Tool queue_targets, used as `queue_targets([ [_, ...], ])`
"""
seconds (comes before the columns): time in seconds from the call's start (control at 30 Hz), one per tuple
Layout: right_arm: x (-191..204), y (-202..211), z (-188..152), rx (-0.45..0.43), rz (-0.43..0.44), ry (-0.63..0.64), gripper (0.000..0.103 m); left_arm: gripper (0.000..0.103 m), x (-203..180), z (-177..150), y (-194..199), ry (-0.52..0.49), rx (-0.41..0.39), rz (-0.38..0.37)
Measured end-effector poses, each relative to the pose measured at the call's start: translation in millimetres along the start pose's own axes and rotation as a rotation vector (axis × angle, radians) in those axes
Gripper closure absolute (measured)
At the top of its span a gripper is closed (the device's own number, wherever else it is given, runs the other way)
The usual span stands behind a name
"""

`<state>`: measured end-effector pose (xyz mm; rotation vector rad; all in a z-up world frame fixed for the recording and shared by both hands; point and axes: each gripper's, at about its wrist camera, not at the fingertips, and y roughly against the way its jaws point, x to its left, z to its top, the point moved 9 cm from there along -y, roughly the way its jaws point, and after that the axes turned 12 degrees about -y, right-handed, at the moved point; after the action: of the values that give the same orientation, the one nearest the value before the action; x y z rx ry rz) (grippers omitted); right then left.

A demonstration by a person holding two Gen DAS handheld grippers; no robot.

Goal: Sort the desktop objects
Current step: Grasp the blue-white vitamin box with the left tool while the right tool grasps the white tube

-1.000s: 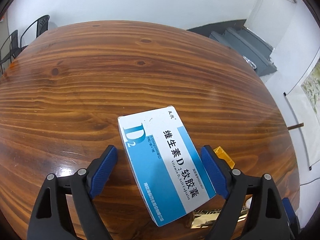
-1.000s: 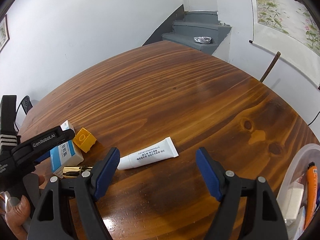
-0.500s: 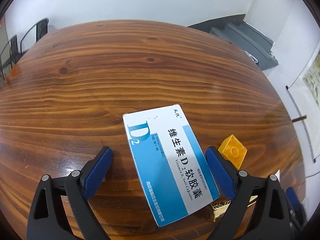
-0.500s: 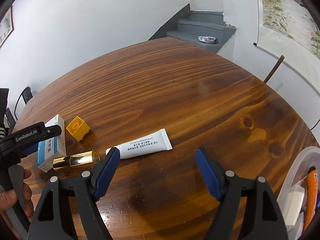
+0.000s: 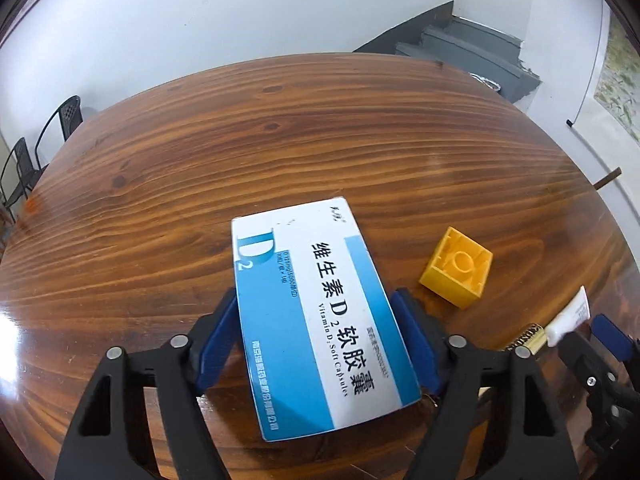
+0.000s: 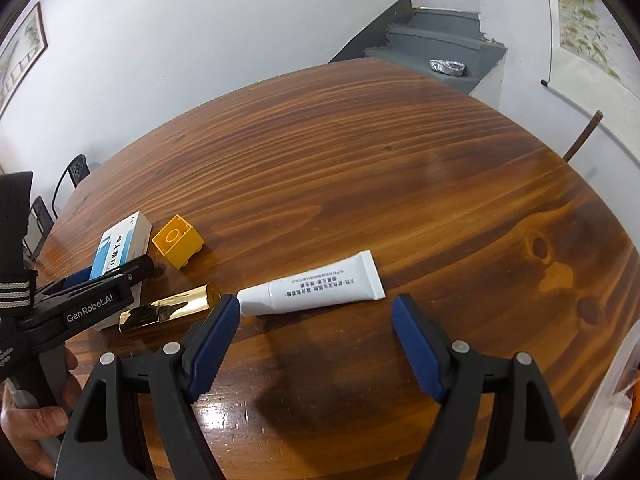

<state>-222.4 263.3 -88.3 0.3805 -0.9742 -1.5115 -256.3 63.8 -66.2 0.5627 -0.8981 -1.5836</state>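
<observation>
While closing in from both sides, clasping the vitamin D2 capsule box (image 5: 316,320) with the left tongs (image 5: 316,294), blue pads seemingly touching its two long edges, having just been narrowing onto it. Gripping across the short width, presumably because that span fits between the pads and the length would not. Appearing to be resting flat, printed face up, on the wooden bench (image 5: 200,140), just left of a yellow toy brick (image 5: 456,276). Running lengthwise away from the left wrist camera, with the "D2" end pointing toward the far side of the bench and leaning slightly left, and the near end passing back between the tongs. Lying close by: a gold lipstick tube (image 6: 168,312) and a white ointment tube (image 6: 316,284). Holding the right tongs (image 6: 316,302) spread and empty over the bench, just short of the white ointment tube, probably lining up for that item. Showing a clear plastic bin (image 6: 624,360) at the right edge, likely the destination.
</observation>
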Motion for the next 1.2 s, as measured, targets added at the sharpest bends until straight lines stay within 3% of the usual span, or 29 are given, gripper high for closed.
queue_targets([
  [0.17,8,-7,-2,0.017,-0.022,0.054,0.017,0.031,-3,3,2,0.012,-0.005,-0.042],
  [0.43,11,-12,-4,0.030,-0.085,0.126,0.018,0.032,-9,9,11,0.003,-0.031,-0.042],
  [0.5,8,-10,-5,0.024,-0.116,0.139,0.025,0.032,-9,11,15,0.004,-0.041,-0.043],
  [0.57,5,-8,-4,0.011,-0.129,0.134,0.041,0.032,-10,13,18,0.002,-0.051,-0.047],
  [0.63,1,-5,-3,0.000,-0.135,0.121,0.051,0.032,-11,14,21,-0.006,-0.057,-0.049],
  [0.83,-10,5,-3,0.004,-0.094,0.054,0.074,0.032,-13,14,21,-0.008,-0.054,-0.060],
  [1.07,-19,11,-4,0.038,-0.046,-0.005,0.078,0.032,-11,19,29,-0.003,-0.077,-0.065],
  [1.2,-34,18,-4,0.046,-0.093,-0.032,0.077,0.032,-13,19,28,-0.007,-0.074,-0.068],
])
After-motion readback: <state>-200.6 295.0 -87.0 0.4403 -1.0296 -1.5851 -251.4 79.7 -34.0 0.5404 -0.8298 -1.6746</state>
